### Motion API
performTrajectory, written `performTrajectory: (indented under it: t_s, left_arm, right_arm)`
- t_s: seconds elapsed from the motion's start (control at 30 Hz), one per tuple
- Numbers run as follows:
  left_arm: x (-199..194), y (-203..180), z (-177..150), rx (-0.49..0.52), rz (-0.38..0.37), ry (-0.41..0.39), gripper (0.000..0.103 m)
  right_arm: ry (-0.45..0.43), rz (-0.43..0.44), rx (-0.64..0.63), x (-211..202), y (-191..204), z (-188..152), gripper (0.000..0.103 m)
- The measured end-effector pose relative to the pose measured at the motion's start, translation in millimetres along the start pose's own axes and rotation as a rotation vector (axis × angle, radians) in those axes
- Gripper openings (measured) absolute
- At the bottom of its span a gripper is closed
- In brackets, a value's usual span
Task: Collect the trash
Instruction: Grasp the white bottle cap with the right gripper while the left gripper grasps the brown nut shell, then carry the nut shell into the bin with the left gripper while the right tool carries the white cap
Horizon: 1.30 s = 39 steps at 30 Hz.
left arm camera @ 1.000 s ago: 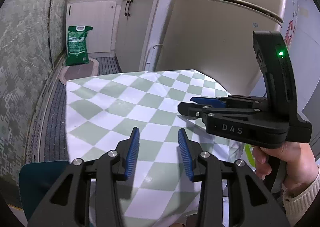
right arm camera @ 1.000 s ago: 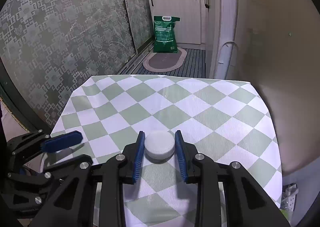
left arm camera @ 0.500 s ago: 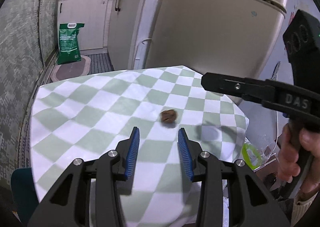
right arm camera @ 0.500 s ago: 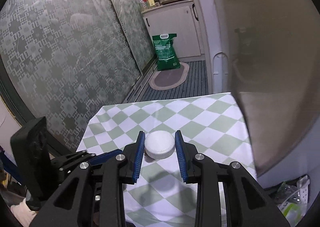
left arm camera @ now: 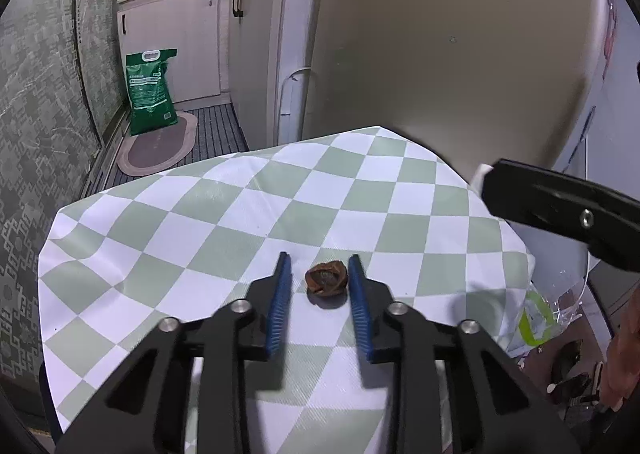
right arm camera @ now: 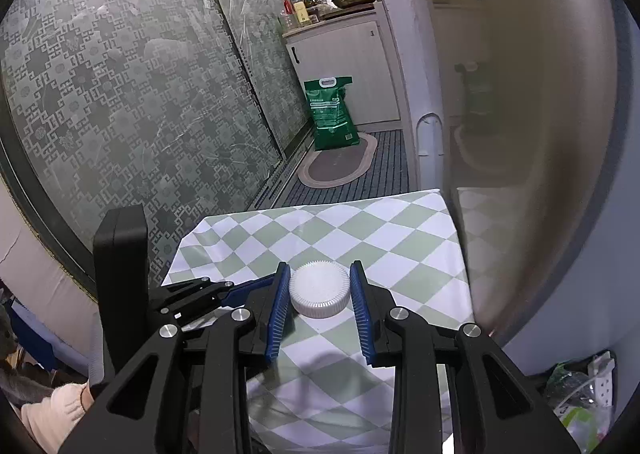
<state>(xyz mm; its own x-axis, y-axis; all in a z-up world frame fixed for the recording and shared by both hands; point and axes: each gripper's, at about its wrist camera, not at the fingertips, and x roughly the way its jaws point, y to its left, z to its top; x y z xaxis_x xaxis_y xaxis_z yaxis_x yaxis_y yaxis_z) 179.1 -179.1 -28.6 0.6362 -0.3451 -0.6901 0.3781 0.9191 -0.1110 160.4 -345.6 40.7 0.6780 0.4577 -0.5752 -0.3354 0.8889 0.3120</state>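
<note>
A small brown crumpled scrap (left arm camera: 326,281) lies on the green and white checked tablecloth (left arm camera: 224,214). My left gripper (left arm camera: 320,278) is open with its blue pads on either side of the scrap, not touching it. My right gripper (right arm camera: 320,290) is shut on a white ribbed round cap (right arm camera: 319,289) and holds it above the table's right part. The right gripper also shows in the left wrist view (left arm camera: 560,210) at the right, with a bit of the white cap (left arm camera: 482,172) at its tip. The left gripper shows in the right wrist view (right arm camera: 192,294) at lower left.
A beige fridge (left arm camera: 440,46) stands right behind the table. A clear plastic bag with green trash (left arm camera: 548,314) sits on the floor at the table's right. A green sack (left arm camera: 150,90) and an oval mat (left arm camera: 160,142) lie on the kitchen floor beyond.
My left gripper has moved forward so the brown scrap now sits between its open pads. My right gripper has lifted the white cap and swung it to the right, toward the fridge.
</note>
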Motion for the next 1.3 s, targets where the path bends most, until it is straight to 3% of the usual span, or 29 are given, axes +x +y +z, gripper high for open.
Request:
performTrajectory:
  t_s: [0.03,0.23,0.57,0.93,1.3]
  left_arm:
    - [0,0,0,0.004,0.005,-0.001,0.022]
    - [-8,6,0,-0.012,-0.023,-0.021,0.021]
    - [-58,38,-5,-0.032,-0.011,-0.117,0.021]
    - [-112,108,-19,-0.097,0.07,-0.184,0.021]
    - [-137,172,-51,-0.161,0.154,-0.165,0.021]
  right_arm:
    - [-0.001,0.0,0.001,-1,-1,-1,0.031]
    - [0.001,0.0,-0.01,-2,-1,-2,0.031]
    - [0.012,0.006,-0.047,7,22,4,0.031]
    - [0.042,0.038,-0.112,26,68,8,0.031]
    - [0.053,0.064,-0.179,42,120,16,0.031]
